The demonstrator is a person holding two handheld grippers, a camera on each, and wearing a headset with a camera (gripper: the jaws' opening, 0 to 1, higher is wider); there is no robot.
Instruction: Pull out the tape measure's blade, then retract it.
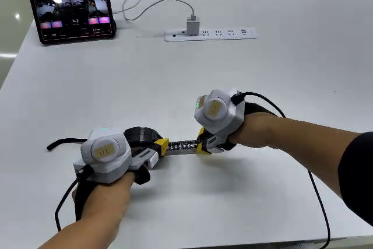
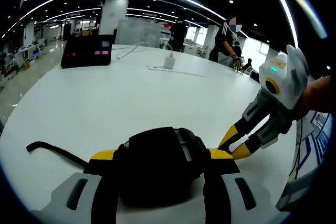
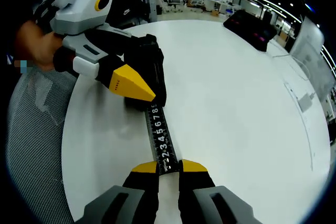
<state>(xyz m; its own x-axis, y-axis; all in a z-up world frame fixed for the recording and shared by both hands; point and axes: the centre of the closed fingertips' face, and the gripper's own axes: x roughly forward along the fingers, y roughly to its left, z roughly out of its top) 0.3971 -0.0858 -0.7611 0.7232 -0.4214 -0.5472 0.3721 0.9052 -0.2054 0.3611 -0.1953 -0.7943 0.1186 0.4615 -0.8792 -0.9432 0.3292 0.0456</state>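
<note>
A black tape measure case [image 1: 141, 138] sits on the white table, and my left gripper [image 1: 156, 150] is shut on it; in the left gripper view the case [image 2: 160, 163] sits between the yellow-tipped jaws. A short length of blade [image 1: 182, 144] runs right from the case. My right gripper [image 1: 201, 142] is shut on the blade's end. In the right gripper view the numbered blade [image 3: 159, 139] runs from the case [image 3: 149, 66] to my right gripper [image 3: 168, 167]. The case's black wrist strap [image 1: 64, 141] trails to the left.
A tablet [image 1: 71, 13] with a lit screen stands at the table's far left. A white power strip [image 1: 211, 34] with a charger and cable lies at the far middle. Cables trail from both grippers. People stand in the background of the left gripper view.
</note>
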